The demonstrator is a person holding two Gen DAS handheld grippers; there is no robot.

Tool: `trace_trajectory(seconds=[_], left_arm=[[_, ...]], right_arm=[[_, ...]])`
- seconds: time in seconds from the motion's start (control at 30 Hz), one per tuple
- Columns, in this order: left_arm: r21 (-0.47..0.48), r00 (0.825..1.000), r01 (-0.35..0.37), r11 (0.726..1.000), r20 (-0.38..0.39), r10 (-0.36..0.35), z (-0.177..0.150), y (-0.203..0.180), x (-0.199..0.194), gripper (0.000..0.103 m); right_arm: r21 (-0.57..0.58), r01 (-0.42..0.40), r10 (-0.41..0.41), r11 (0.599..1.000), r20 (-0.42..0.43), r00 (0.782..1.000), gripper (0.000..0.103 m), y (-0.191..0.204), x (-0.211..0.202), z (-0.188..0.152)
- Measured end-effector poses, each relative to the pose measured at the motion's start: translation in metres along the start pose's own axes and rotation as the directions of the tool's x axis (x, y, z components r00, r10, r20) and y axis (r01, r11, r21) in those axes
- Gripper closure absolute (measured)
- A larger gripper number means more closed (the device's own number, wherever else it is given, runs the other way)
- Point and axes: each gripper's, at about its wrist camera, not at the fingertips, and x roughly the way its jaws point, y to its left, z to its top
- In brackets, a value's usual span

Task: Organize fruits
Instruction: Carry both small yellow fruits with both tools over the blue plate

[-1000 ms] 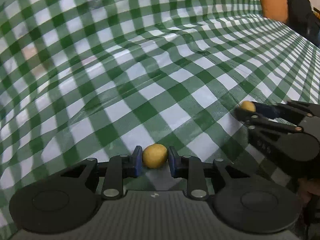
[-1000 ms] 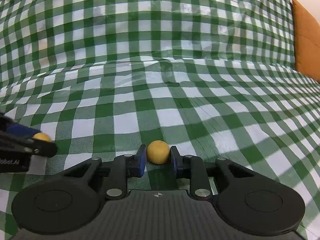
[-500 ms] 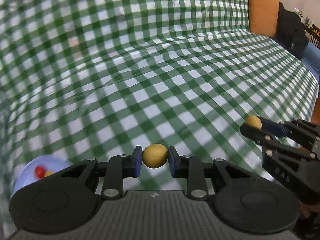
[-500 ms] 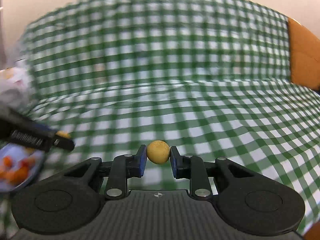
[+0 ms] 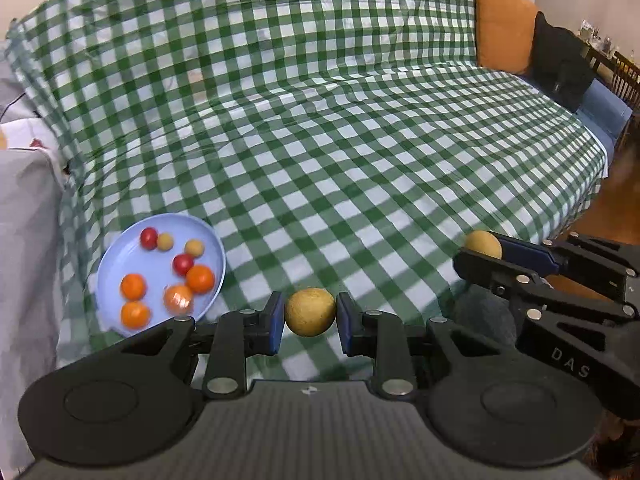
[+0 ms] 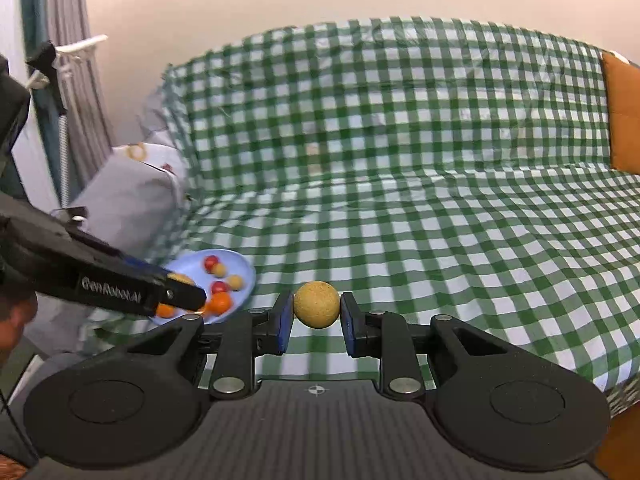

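My left gripper (image 5: 310, 318) is shut on a small round yellow fruit (image 5: 310, 312), held above the green checked cloth. My right gripper (image 6: 316, 312) is shut on a second yellow fruit (image 6: 316, 305); it also shows at the right of the left wrist view (image 5: 483, 245). A light blue plate (image 5: 120, 256) lies on the cloth at the left, holding several orange, red and yellow fruits. In the right wrist view the plate (image 6: 240, 268) sits left of my fingers, partly hidden by the left gripper (image 6: 182, 292).
The green and white checked cloth (image 5: 340, 140) covers a sofa seat and back. An orange cushion (image 5: 502, 30) and a black bag (image 5: 560, 68) sit at the far right. A grey pillow (image 6: 132, 196) lies left of the plate. The seat's front edge drops off at the right.
Both grippers have lifted and pulled back from the cloth, each holding its yellow fruit. The blue plate with fruits has come into view at the left.
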Motion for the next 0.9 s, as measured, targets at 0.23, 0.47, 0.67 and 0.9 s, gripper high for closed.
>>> trace_trajectory(seconds=[0.23, 0.47, 0.67, 0.9], left_arm=[[-0.083, 0.998, -0.034, 0.996, 0.054, 0.039, -0.032, 0.010, -0.050, 0.073], [-0.149, 0.993, -0.095, 0.984, 0.059, 0.105, -0.057, 0.026, -0.080, 0.073], [-0.188, 0.987, -0.137, 0.973, 0.062, 0.151, -0.073, 0.038, -0.095, 0.073], [-0.226, 0.984, -0.138, 0.964, 0.080, 0.160, -0.076, 0.044, -0.103, 0.073]], right_arm=[[-0.093, -0.065, 0.067, 0.994, 0.019, 0.998, 0.077, 0.042, -0.033, -0.007], [-0.202, -0.102, 0.112, 0.974, 0.042, 0.993, 0.077, 0.072, -0.059, -0.011], [-0.231, -0.112, 0.131, 0.966, 0.067, 0.989, 0.077, 0.081, -0.069, -0.011], [-0.253, -0.115, 0.136, 0.961, 0.067, 0.988, 0.077, 0.084, -0.071, -0.012]])
